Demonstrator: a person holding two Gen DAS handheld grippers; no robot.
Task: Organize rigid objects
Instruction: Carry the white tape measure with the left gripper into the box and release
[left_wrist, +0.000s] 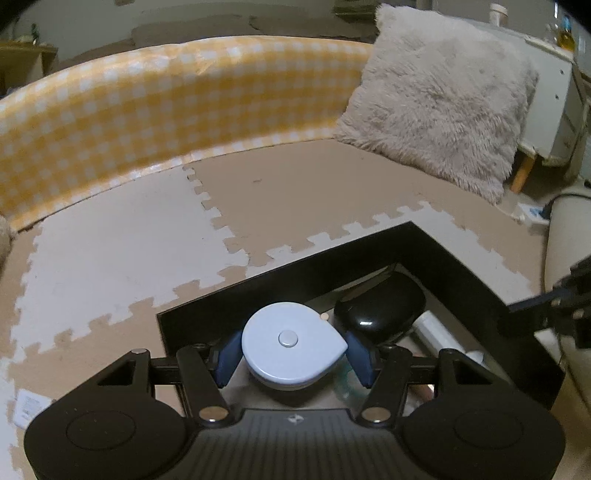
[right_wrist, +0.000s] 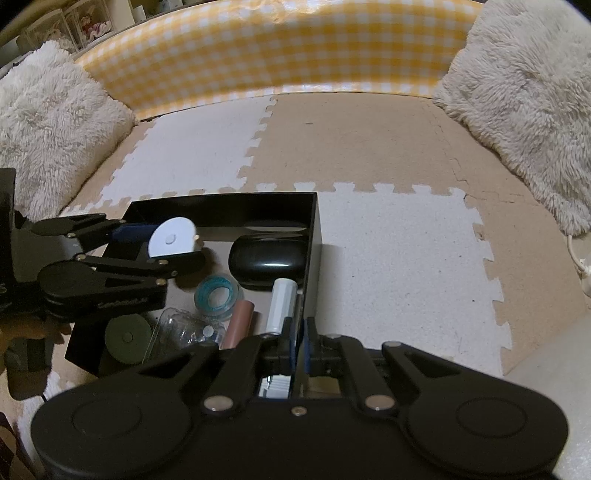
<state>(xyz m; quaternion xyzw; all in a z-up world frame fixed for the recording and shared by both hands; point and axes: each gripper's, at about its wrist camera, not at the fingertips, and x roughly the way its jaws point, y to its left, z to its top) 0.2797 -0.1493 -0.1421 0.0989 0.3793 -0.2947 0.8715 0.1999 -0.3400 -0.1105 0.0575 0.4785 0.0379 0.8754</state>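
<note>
Currently, white tape measure pinched over black box.
The left gripper clamps it above the black case; the right gripper, pressed together, pinches the box wall.

Yellow gingham bumper, shaggy cushion, beige-and-white puzzle floor mat
</note>
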